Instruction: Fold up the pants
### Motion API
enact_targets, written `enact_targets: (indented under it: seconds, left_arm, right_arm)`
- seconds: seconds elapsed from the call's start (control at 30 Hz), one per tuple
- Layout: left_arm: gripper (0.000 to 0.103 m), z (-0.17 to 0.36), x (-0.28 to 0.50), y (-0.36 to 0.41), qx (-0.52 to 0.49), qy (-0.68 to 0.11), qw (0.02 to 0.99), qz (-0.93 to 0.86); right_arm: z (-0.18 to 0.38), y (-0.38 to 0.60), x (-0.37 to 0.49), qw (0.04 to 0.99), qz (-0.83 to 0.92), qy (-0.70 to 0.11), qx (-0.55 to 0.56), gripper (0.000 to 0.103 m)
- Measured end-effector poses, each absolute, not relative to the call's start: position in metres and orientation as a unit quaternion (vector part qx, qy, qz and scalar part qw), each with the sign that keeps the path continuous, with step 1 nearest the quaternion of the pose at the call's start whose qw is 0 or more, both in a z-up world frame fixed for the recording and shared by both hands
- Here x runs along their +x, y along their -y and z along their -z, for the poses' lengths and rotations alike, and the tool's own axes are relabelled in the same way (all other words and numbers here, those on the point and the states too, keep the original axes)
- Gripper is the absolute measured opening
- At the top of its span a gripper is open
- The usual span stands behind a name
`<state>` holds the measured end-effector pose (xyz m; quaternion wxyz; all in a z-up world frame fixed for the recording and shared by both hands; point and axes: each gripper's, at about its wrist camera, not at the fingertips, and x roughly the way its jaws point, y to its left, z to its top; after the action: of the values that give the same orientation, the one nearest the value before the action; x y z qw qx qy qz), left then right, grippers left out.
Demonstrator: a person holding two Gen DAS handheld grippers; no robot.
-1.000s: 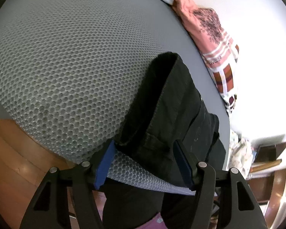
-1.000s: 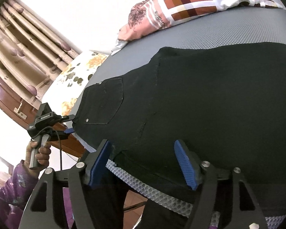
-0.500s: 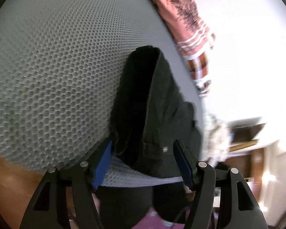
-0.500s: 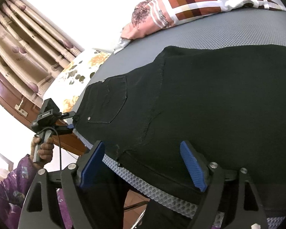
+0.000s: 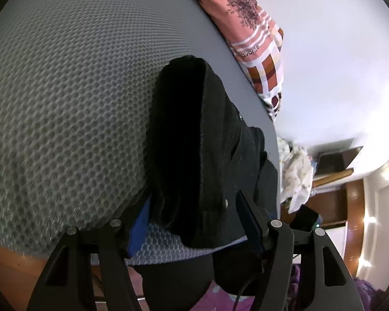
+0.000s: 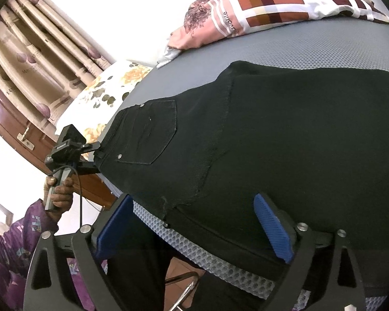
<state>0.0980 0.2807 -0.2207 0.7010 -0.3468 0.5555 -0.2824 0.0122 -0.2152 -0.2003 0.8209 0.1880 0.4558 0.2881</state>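
Black pants lie folded lengthwise on the grey mesh mattress, back pocket up. My left gripper is at the waist end. Its jaws are opening slightly and the waistband lies between the blue pads without being squeezed. The right wrist view shows the left gripper at the waistband corner, held by a hand. My right gripper sits at the near long edge of the pants. Its jaws are opening wide, with the crotch seam edge lying between them, ungripped.
A patchwork pink and brown quilt lies along the mattress's far side by the white wall. A floral pillow and curtains are beyond the waist end. Wooden floor lies below the near edge. Crumpled cloth hangs off the bed.
The right gripper's jaws have spread much wider over the pants' edge. The left gripper has rolled and crept closer to the waistband, and its jaws stand a little wider.
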Motion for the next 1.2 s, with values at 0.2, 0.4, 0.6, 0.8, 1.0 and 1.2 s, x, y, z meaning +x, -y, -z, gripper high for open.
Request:
enact_targets:
  seconds: [0.2,0.4,0.6,0.8,1.0,1.2]
  left_arm:
    - [0.071,0.22,0.122,-0.257,-0.324,-0.567,0.696,0.3]
    - [0.055,0.218,0.112,-0.249,-0.281,-0.539,0.747,0.269]
    - [0.032,0.224,0.109,-0.259,-0.29,-0.539,0.754,0.238]
    - [0.021,0.206,0.11,-0.24,-0.278,-0.525,0.779,0.202]
    - [0.019,0.168,0.097,-0.228,-0.287,-0.502,0.788,0.21]
    - [0.019,0.115,0.086,-0.177,-0.271,-0.483,0.795,0.246]
  right_arm:
    - [0.2,0.211,0.01,0.823,-0.287,-0.457,0.178,0.097]
    - [0.2,0.211,0.01,0.822,-0.287,-0.457,0.179,0.097]
    - [0.201,0.207,0.012,0.823,-0.289,-0.458,0.171,0.101]
    - [0.203,0.206,0.013,0.823,-0.29,-0.456,0.174,0.102]
    - [0.207,0.212,0.014,0.82,-0.294,-0.452,0.194,0.102]
    - [0.207,0.248,0.018,0.807,-0.29,-0.423,0.292,0.102]
